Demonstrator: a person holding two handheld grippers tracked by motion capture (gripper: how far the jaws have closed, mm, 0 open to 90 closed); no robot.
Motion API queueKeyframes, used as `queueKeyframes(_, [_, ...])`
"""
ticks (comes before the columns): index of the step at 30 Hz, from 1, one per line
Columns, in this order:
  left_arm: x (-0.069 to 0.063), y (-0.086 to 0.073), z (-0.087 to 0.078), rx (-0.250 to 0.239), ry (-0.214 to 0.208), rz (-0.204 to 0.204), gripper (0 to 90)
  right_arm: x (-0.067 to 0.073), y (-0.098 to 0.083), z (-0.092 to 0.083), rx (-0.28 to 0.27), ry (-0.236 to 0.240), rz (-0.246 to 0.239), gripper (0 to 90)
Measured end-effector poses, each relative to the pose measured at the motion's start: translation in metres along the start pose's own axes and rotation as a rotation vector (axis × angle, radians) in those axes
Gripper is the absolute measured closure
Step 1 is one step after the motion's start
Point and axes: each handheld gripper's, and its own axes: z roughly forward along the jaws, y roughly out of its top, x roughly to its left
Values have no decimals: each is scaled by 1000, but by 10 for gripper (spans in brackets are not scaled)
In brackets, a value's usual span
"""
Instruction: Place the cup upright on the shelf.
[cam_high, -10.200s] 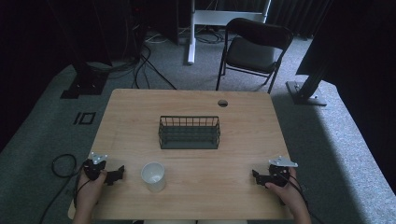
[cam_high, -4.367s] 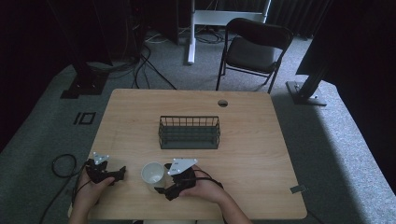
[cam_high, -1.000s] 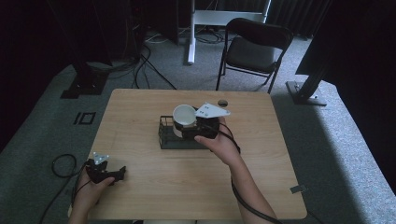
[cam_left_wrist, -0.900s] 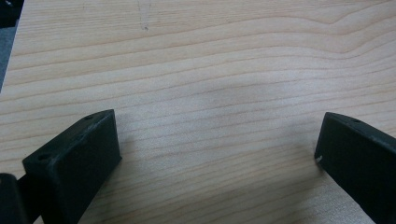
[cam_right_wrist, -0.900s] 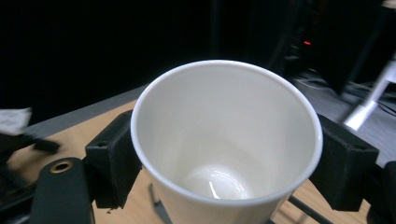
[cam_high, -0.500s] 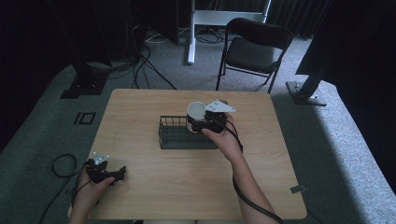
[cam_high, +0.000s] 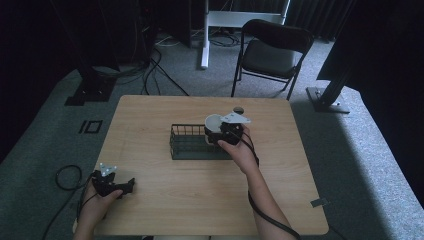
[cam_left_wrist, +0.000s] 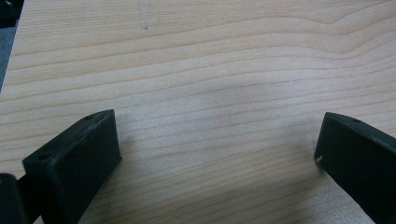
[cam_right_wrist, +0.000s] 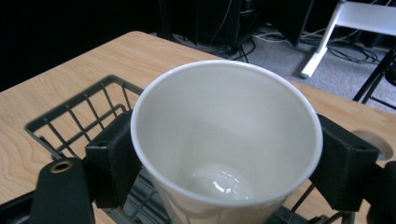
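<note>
My right tool (cam_high: 220, 134) grips the white cup (cam_right_wrist: 226, 140) upright, mouth up, over the wire basket's (cam_high: 187, 147) right end; left tool (cam_left_wrist: 217, 154) rests open on the table (cam_high: 200, 200).

- A lab or recording studio, going by what stands about.
- Dark curtains (cam_high: 380, 45) close off the sides.
- Grey carpet (cam_high: 350, 150) covers the floor, with loose cables (cam_high: 150, 65) trailing across it.
- Black stand bases (cam_high: 327, 100) flank a lone wooden bench (cam_high: 200, 200).
- A folding chair (cam_high: 270, 52) waits behind, near a white desk frame (cam_high: 240, 17).
</note>
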Motion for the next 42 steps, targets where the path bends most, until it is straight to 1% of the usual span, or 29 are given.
queueKeyframes(3, [0,0,0,0,0,0,3,-2,-5,3,16,-9,-6,198])
queueKeyframes(5, [0,0,0,0,0,0,3,-3,-8,5,24,-9,3,198])
queueKeyframes(7, [0,0,0,0,0,0,3,-3,-12,7,35,-11,0,198])
queueKeyframes(11, [0,0,0,0,0,0,3,-4,-13,7,27,-8,11,198])
queueKeyframes(19, [0,0,0,0,0,-1,3,-3,-14,8,26,-9,4,191])
queueKeyframes(21, [0,0,0,0,0,0,3,-3,-14,8,24,-5,9,162])
queueKeyframes(22, [0,0,0,0,0,0,3,-3,-13,8,26,4,14,114])
queueKeyframes(30, [0,0,0,0,0,0,3,-2,-11,0,9,14,-7,117])
queueKeyframes(42, [0,0,0,0,0,0,3,-5,-16,-15,4,15,-3,116])
